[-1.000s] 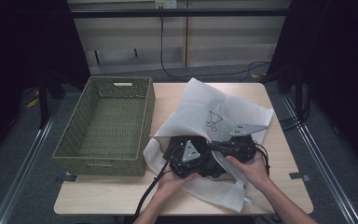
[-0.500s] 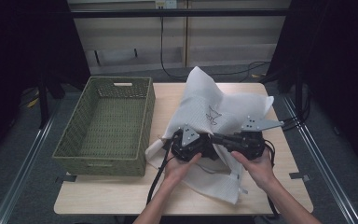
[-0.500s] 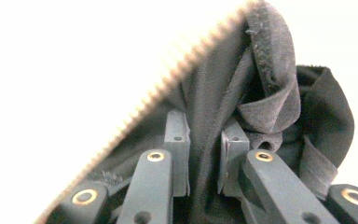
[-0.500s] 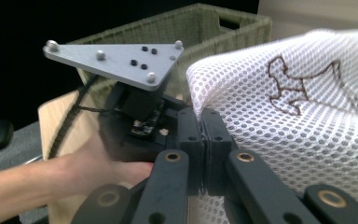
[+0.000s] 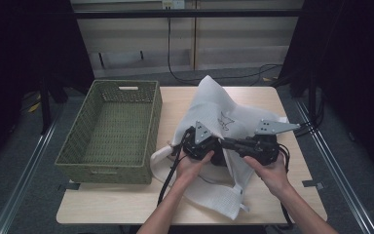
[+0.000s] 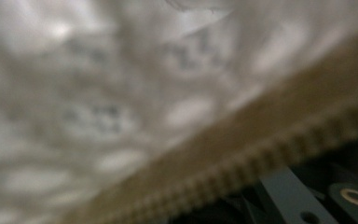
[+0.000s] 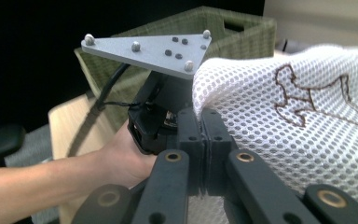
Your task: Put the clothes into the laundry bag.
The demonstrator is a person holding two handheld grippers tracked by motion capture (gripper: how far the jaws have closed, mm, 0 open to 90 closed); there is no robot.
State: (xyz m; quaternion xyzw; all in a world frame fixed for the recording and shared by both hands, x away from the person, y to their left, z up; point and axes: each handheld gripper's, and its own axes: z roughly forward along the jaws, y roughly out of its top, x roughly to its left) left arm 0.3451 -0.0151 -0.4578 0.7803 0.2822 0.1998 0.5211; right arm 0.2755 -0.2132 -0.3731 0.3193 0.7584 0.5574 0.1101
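A white mesh bag [image 5: 214,105] with a brown stitched figure lies bunched on the wooden table [image 5: 272,97]. Its top is pulled up into a peak. Both hand-held grippers meet at its near side, jaws pointing at each other. My right gripper [image 7: 204,135] is shut, with the mesh [image 7: 270,121] pinched at its jaws; from above it [image 5: 230,143] reaches in from the right. My left gripper [image 5: 218,148] sits tight against the bag, its jaw tips hidden. Its grey plate [image 7: 149,49] shows just beyond the right jaws. Blurred mesh [image 6: 98,93] lies close in the left gripper view.
An empty green wicker basket [image 5: 107,173] stands on the table's left half, beside the bag; it is also in the right gripper view [image 7: 223,32]. A white strap of the bag [image 5: 219,202] trails toward the front edge. Black cables hang off the table.
The grippers have moved away from the person and lifted. The bag has gone from lying flat to standing in a peak, and the right gripper has shifted right.
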